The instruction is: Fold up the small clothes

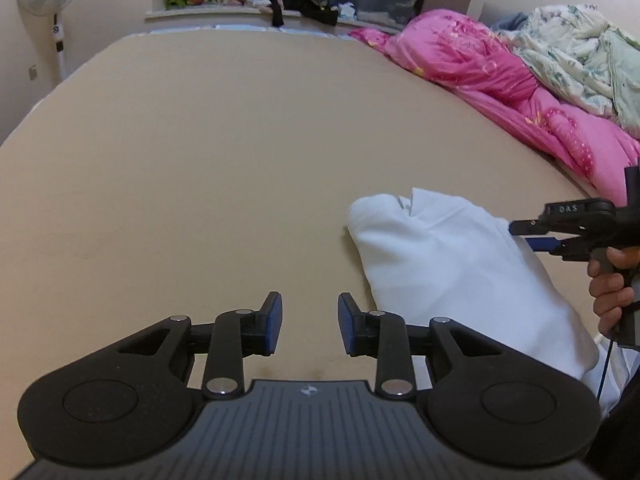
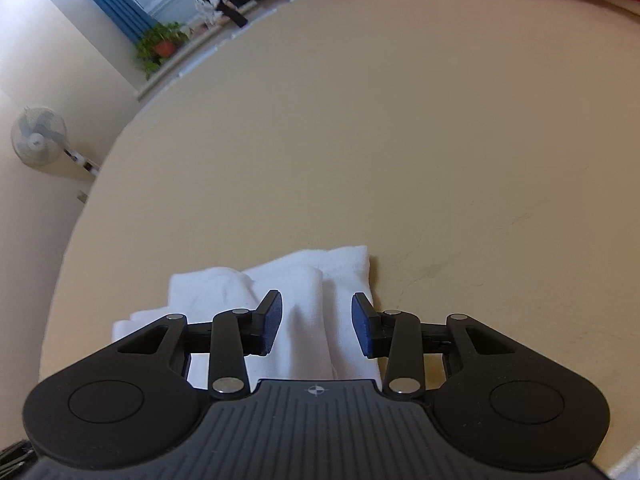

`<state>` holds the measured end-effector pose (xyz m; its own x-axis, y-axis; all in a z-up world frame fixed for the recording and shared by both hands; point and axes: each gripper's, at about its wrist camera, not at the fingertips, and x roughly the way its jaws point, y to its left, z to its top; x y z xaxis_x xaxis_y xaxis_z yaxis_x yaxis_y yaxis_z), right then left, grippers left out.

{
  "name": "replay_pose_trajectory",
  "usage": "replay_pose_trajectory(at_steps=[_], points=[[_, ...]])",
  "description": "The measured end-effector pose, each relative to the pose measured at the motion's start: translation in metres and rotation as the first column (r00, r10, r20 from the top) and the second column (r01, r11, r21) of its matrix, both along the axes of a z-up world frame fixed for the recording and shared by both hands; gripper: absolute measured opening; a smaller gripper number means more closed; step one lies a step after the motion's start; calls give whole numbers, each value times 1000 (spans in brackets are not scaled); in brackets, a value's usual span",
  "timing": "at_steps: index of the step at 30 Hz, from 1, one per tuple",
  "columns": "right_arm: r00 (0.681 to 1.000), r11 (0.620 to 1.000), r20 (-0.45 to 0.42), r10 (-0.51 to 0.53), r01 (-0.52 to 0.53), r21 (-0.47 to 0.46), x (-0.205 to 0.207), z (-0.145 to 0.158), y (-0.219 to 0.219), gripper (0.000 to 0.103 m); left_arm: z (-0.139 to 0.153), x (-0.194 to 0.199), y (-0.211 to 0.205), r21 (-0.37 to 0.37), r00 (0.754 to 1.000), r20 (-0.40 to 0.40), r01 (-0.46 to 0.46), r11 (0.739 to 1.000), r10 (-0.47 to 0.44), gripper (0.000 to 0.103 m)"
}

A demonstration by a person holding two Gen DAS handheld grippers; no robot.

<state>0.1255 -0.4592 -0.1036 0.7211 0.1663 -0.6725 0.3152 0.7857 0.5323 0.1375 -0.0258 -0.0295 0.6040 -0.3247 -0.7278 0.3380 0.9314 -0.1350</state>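
Hiding the white garment (image 2: 304, 304) (near edge unseen), right gripper (image 2: 316, 322) gapes.

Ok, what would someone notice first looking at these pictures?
A white garment lies bunched on the bare tan bed, bright against it. The right tongs hang open just over its folds, the left tongs open beside it. A vivid pink quilt is heaped along the bed's far right.
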Motion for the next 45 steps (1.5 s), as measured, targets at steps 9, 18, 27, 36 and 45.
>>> replay_pose_trajectory(at_steps=[9,18,27,36,45], points=[[988,993,119,-97,104,-55,-14,13,1,3,-11,2,-21,-7,999,-8,50,999,-50,34],[989,985,68,-131,138,-103,-41,19,-11,59,-23,11,-28,-132,992,-104,55,990,-69,55],[988,994,-118,103,-98,46,-60,-21,-9,79,-63,39,-64,-319,936,-324,26,948,-135,72],[989,988,-91,120,-109,112,-51,-31,-10,77,-93,68,-80,-406,904,-414,-77,911,-107,78],[996,989,-7,88,-87,116,-35,-17,24,29,-41,60,-82,-299,975,-213,1,954,-68,32]])
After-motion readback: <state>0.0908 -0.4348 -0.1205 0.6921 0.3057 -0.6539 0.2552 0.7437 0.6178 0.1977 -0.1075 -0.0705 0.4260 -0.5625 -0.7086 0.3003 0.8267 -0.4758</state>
